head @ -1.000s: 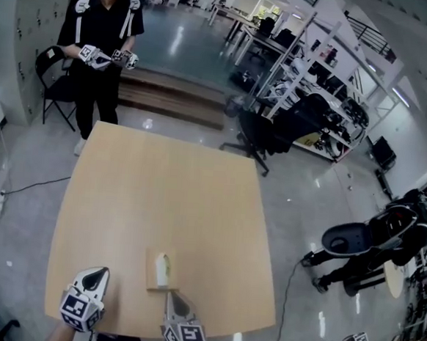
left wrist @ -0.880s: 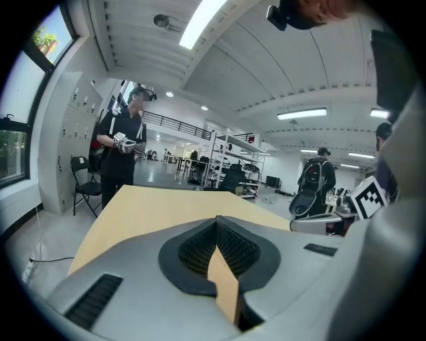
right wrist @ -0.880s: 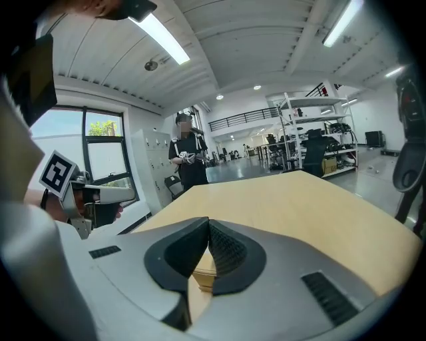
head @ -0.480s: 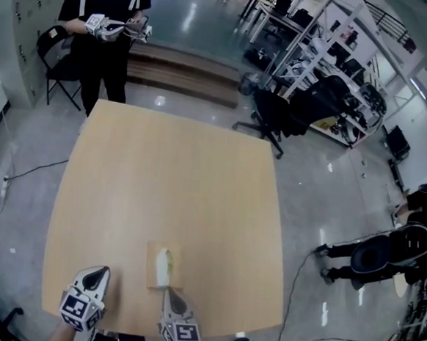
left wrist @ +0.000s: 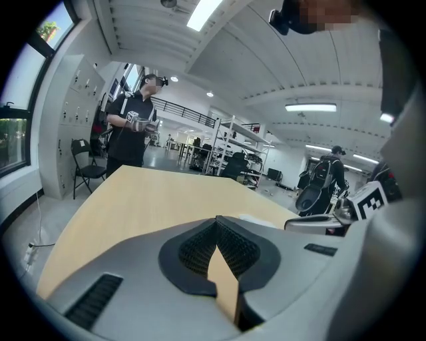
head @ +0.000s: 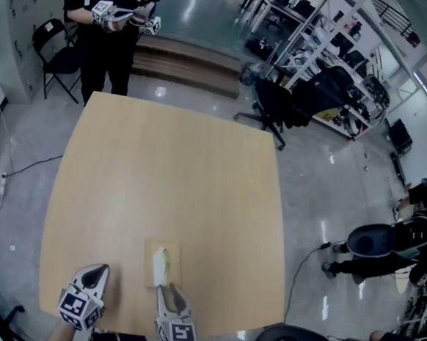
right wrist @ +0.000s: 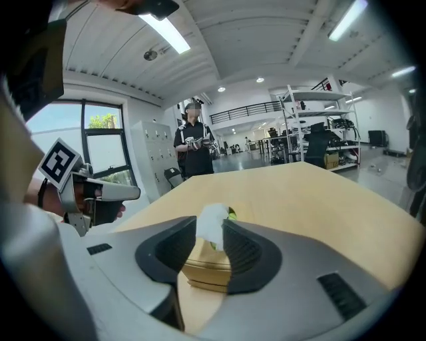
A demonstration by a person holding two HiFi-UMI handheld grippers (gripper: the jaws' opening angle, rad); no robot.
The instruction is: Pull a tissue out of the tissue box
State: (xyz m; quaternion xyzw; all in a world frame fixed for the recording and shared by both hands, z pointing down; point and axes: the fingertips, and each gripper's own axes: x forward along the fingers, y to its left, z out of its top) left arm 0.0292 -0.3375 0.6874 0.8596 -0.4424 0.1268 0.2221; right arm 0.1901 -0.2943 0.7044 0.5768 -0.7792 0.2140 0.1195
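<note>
The right gripper (head: 169, 291) sat at the near end of the box (head: 150, 260), nose tipped a little down and aimed along it. Its jaws were opening, and in the right gripper view the tissue (right wrist: 212, 228) stood up between the spread tips. It was a white tuft rising out of the box's top slot, framed by the pads but, by my reading, not yet squeezed.

That was the line-up that mattered. The tissue lay straight ahead of those fingers and slightly above the box lid. The box's long axis ran away from the person, in line with the gripper. A close and a lift looked like all the next move needed.

The left gripper (head: 102, 270) waited well to the left of the box. Its jaw tips were pressed together on nothing, with only bare wood showing past them. The right hand was plainly the nearer one.

The box was low and tan, and it was the only thing on the pale wooden table (head: 162, 162), close to the near edge. It looked light, so it might ride up with the tissue if nothing steadied it.

Far beyond the box, past the table's other edge, a person (head: 111, 18) in black held grippers of their own. A chair (head: 52, 52) stood beside them. Shelving (head: 333, 50) and glossy grey floor (head: 314, 203) filled the room to the right of the box.
</note>
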